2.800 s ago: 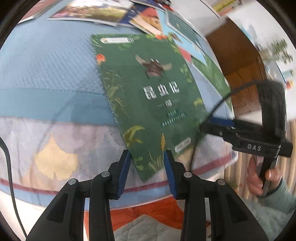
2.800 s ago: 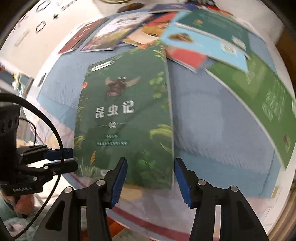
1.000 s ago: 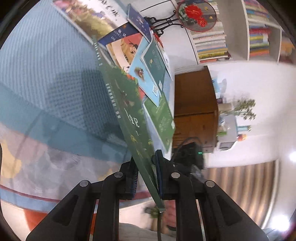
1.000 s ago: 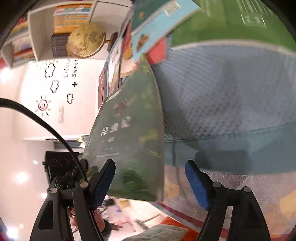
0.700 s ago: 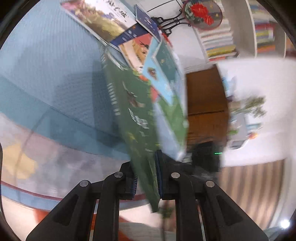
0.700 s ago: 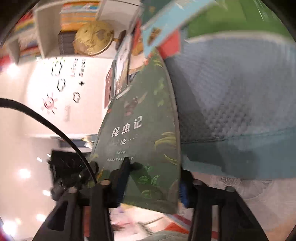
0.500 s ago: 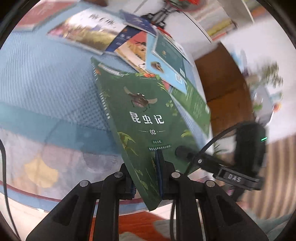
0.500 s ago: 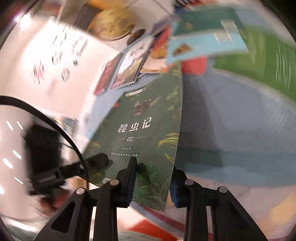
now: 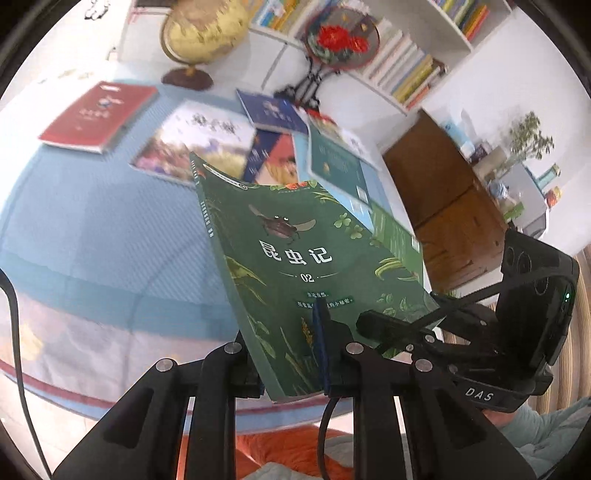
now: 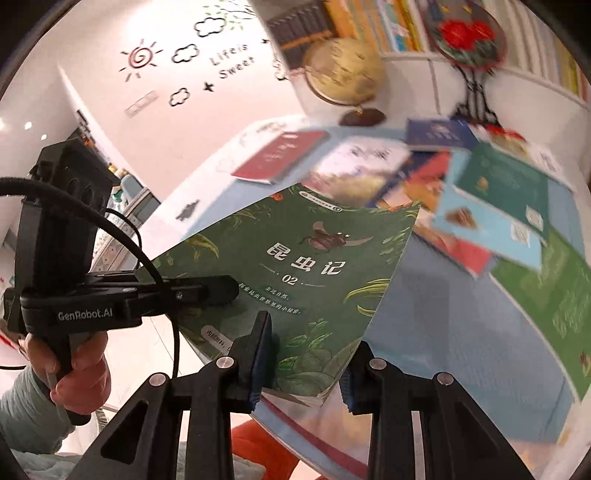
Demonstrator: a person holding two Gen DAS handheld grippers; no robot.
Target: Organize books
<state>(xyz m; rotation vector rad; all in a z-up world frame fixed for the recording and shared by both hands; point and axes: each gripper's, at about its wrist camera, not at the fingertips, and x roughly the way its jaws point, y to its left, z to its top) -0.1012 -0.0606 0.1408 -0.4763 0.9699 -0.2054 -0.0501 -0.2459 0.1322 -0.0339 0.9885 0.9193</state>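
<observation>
Nearest to the cameras, the left hand-held gripper (image 9: 291, 354) is closed on the lower edge of the green insect book (image 9: 295, 266), one pad under the cover and one on top. The right hand-held gripper (image 10: 301, 363) also has its jaws on the same lower edge, beside the left one. Its jaws have just been closing, and the book is now between them. In the right wrist view the book's corner fills only part of the gap, so this grip looks less sure to me. A hand (image 10: 79, 376) in a pale sleeve holds the left tool.

The green book is in the air, tilted, with its far end above the blue cloth (image 9: 92, 229) that covers the desk. It touches no other book, as far as I can see.

Farther back, the other books lie loose on the cloth: a red book (image 9: 99, 114), a picture book (image 9: 199, 144), a dark blue book (image 9: 273, 110), a teal book (image 9: 336, 162), some overlapping. Behind them stand a globe (image 9: 203, 26) and a bookshelf (image 9: 413, 70).

I judge the task is at its beginning: one book is lifted and not yet placed, and all the others are left to gather.
</observation>
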